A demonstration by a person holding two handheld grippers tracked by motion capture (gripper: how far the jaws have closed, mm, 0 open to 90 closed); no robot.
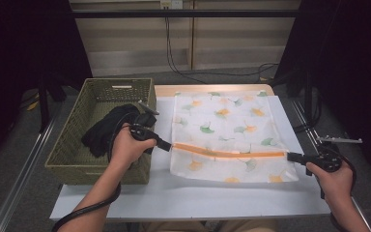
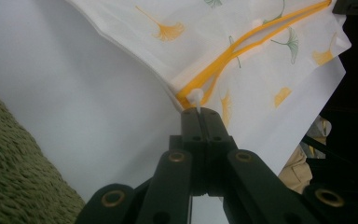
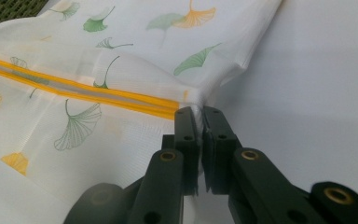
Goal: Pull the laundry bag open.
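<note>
White table (image 1: 174, 198), zipper (image 1: 229, 153) running left-right

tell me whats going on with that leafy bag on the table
A person holds a white mesh bag with a leaf print flat on the table. The left gripper pinches the white zipper pull of its orange zipper; the right gripper clamps the opposite edge. Dark clothing lies in the green basket alongside.

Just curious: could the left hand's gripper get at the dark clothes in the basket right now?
Probably not yet: the left gripper is shut on the zipper pull. The dark clothes lie uncovered beside it.
</note>
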